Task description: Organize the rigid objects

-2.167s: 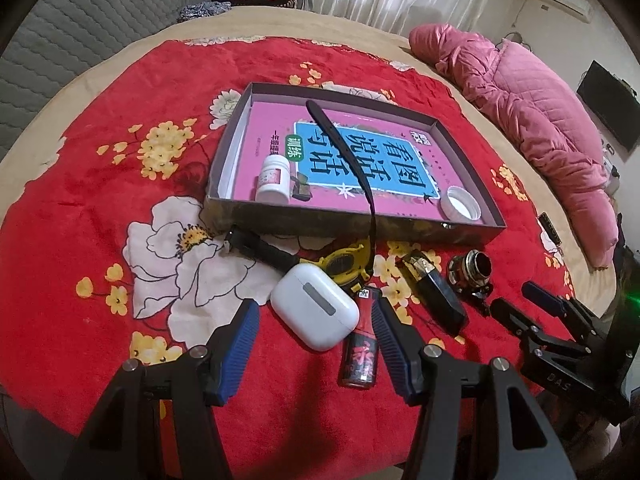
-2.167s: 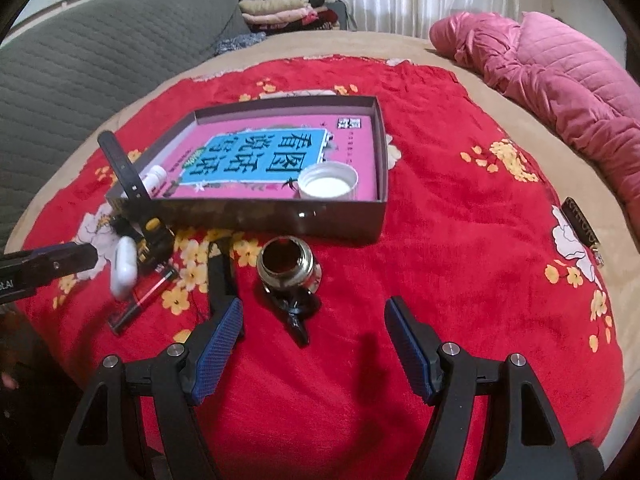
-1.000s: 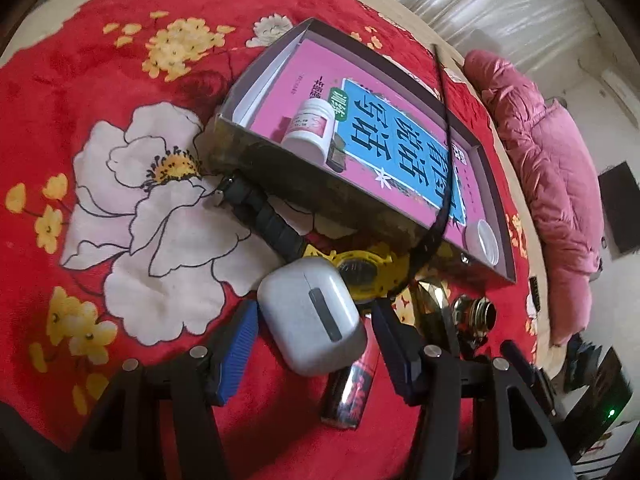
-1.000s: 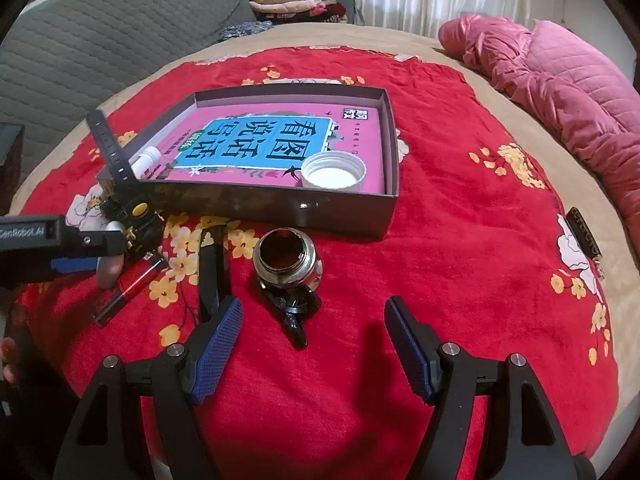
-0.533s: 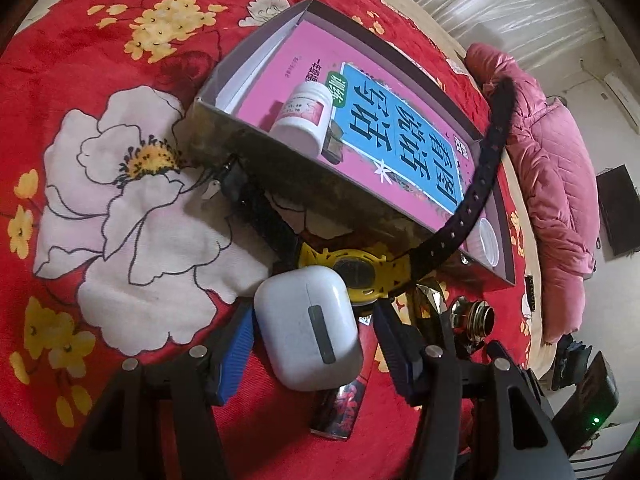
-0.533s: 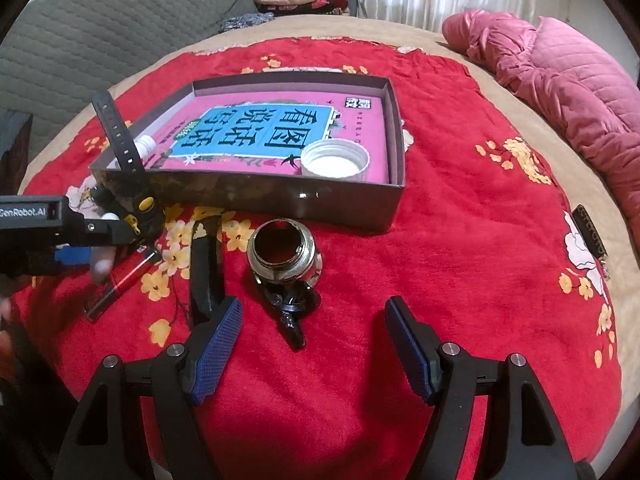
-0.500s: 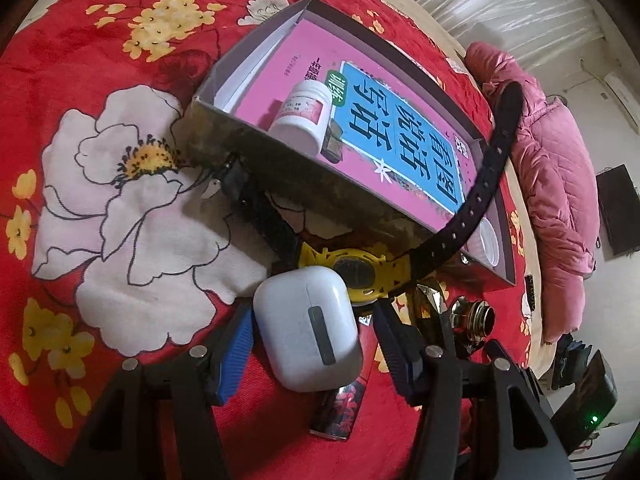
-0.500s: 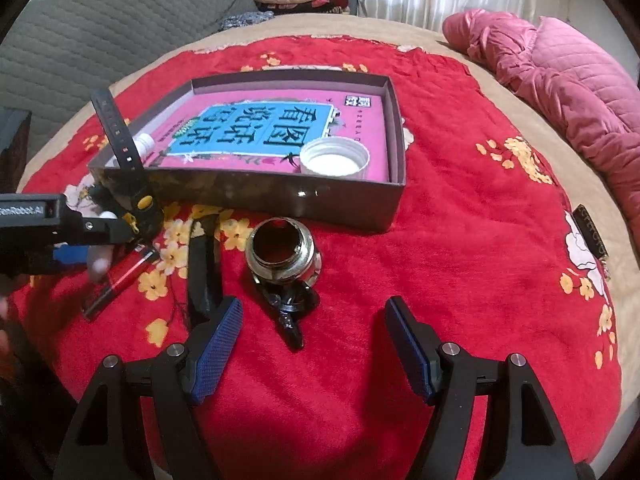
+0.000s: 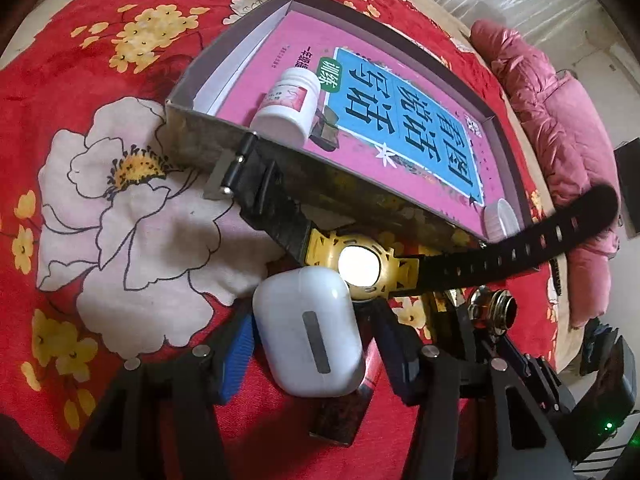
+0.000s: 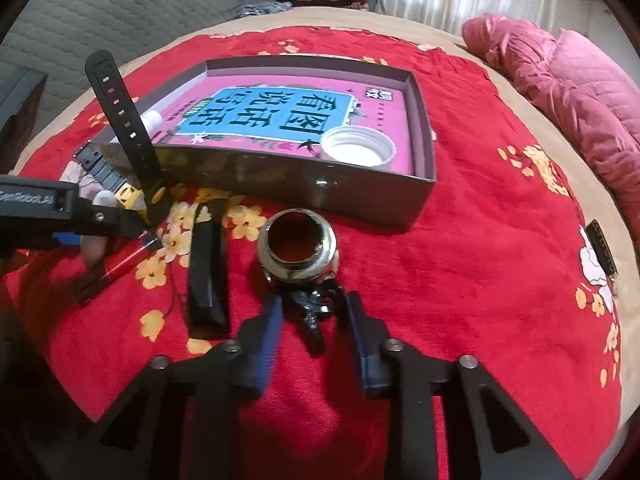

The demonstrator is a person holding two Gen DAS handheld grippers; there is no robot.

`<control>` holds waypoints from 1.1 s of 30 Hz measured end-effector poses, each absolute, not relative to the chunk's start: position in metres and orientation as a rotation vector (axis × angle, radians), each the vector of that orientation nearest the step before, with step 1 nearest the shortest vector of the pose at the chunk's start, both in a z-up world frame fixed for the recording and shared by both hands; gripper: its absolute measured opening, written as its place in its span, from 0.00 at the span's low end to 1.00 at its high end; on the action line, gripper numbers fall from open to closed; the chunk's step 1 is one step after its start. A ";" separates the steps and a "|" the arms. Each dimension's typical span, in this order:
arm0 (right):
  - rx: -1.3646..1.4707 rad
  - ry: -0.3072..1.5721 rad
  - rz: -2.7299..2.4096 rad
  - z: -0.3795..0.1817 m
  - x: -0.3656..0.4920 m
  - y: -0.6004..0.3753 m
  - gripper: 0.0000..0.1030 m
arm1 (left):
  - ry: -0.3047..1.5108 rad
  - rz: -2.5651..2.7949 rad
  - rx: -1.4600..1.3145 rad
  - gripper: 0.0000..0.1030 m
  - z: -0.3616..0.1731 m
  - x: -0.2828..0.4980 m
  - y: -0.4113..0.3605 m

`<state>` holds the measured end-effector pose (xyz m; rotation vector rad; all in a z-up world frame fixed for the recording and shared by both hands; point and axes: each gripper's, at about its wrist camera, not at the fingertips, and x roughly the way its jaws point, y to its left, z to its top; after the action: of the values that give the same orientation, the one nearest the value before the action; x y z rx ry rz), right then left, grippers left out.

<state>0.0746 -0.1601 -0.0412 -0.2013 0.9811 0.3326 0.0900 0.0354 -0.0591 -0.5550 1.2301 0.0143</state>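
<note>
The white earbud case (image 9: 310, 334) sits between the blue pads of the left gripper (image 9: 310, 344), which clamp it on both sides; its jaws have just been closing a little. Just beyond the case lies the yellow watch (image 9: 358, 266), with one black strap standing up toward the right. On the far side is the shallow box (image 9: 280, 160), holding a pink book (image 9: 400, 120), a white bottle (image 9: 290, 106) at its left and a white cap (image 10: 357, 147) at its right. To the right, the right gripper (image 10: 312, 320) has just been closing, and its pads now stand narrowly around the black handle of the metal fitting (image 10: 298, 252); whether they press it I cannot tell. A black bar (image 10: 208, 268) and a red tube (image 10: 120, 266) lie between the two grippers on the red blanket (image 10: 480, 280).
</note>
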 end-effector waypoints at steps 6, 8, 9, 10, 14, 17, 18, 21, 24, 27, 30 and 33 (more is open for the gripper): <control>-0.152 0.972 0.342 -0.035 0.074 -0.166 0.27 | 1.235 0.014 -0.561 0.47 -0.059 0.088 0.039; -0.141 0.962 0.344 -0.032 0.072 -0.167 0.27 | 1.231 0.012 -0.558 0.46 -0.059 0.086 0.039; -0.137 0.958 0.345 -0.030 0.072 -0.168 0.27 | 1.227 0.012 -0.558 0.46 -0.058 0.085 0.040; -0.132 0.952 0.346 -0.028 0.071 -0.169 0.27 | 1.223 0.010 -0.560 0.46 -0.057 0.082 0.042; -0.108 0.933 0.353 -0.021 0.068 -0.172 0.27 | 1.205 0.000 -0.583 0.45 -0.054 0.073 0.047; -0.095 0.923 0.356 -0.017 0.066 -0.175 0.27 | 1.198 -0.007 -0.592 0.44 -0.052 0.067 0.051; -0.089 0.920 0.358 -0.016 0.065 -0.175 0.27 | 1.194 -0.008 -0.593 0.44 -0.051 0.066 0.052; -0.074 0.912 0.362 -0.013 0.063 -0.177 0.27 | 1.187 -0.011 -0.594 0.44 -0.049 0.064 0.053; -0.062 0.904 0.361 -0.011 0.063 -0.179 0.27 | 1.179 -0.012 -0.597 0.43 -0.047 0.064 0.053; -0.040 0.892 0.364 -0.008 0.062 -0.181 0.27 | 1.168 -0.012 -0.592 0.43 -0.043 0.060 0.055; -0.020 0.876 0.369 -0.003 0.061 -0.184 0.27 | 1.155 -0.010 -0.593 0.41 -0.039 0.059 0.056; 0.002 0.849 0.374 0.002 0.060 -0.186 0.27 | 1.141 -0.010 -0.580 0.41 -0.034 0.057 0.056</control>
<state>0.0598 -0.1865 0.0024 0.0023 0.8486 0.3741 0.0575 0.0563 -0.0343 -0.5796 1.1409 -0.0096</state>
